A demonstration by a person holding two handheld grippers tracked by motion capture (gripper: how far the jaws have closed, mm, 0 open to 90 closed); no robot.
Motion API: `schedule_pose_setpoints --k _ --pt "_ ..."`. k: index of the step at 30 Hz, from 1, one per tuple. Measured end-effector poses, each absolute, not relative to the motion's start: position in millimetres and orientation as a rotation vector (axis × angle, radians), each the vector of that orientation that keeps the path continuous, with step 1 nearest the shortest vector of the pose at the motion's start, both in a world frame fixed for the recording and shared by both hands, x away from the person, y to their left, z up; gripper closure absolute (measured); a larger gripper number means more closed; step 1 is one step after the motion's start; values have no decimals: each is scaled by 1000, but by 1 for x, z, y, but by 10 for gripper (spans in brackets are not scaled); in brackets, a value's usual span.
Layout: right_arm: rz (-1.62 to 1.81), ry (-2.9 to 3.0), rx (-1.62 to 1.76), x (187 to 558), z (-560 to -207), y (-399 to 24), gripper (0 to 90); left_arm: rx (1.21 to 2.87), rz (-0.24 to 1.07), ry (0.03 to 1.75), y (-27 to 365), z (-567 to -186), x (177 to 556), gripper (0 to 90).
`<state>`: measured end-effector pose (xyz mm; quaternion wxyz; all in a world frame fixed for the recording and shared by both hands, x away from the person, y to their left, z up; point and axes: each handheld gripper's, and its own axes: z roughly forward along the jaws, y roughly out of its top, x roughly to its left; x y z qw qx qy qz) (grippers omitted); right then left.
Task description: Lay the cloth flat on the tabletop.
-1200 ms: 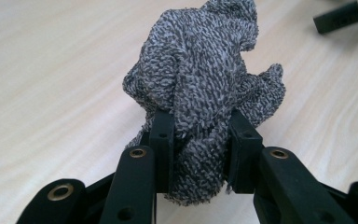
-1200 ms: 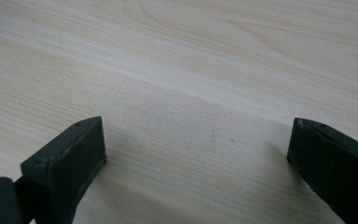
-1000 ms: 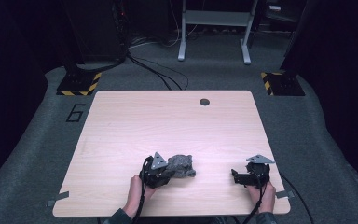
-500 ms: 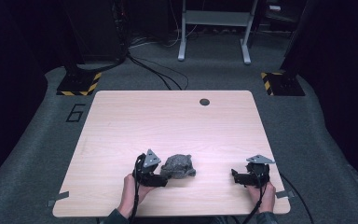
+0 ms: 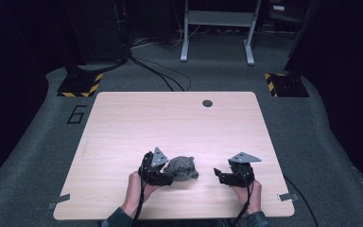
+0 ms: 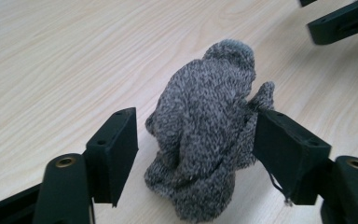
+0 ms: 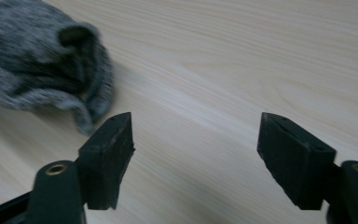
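A: What sits on the pale wood-grain tabletop [image 5: 123, 123]?

B: A crumpled grey marled knitted cloth [image 5: 182, 168], soft and lumpy, bunched into a rounded heap. It lies on the bare wood near the table's front edge, well this side of the small dark round hole [image 5: 207, 103] in the tabletop.

A: And the left gripper [image 5: 163, 177]?

B: Just left of the cloth. In the left gripper view its blocky matte black jaws stand apart on either side of the heap [image 6: 205, 135]; one jaw touches a fold of the knit, the other is clear of it, so nothing is clamped. The jaws have just been closing a little.

A: The right gripper [image 5: 218, 175]?

B: Right of the cloth, apart from it. Its jaws are spread over bare wood with nothing between them, and have just been closing. The cloth's open, hollow end [image 7: 42, 56] lies beyond them.
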<state>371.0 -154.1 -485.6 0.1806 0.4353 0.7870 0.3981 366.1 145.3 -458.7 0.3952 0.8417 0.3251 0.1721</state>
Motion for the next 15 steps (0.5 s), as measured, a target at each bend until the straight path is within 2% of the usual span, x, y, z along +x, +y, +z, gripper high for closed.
schedule_pose_setpoints --k 7,13,15 --pt "1153 2349 1121 381 -481 -115 494 2184 398 795 143 -461 376 502" --pt "1130 2430 1101 393 -490 -92 561 2194 353 808 143 -467 383 621" --pt "1102 2459 1117 398 -494 -86 575 2193 344 809 144 -468 385 688"
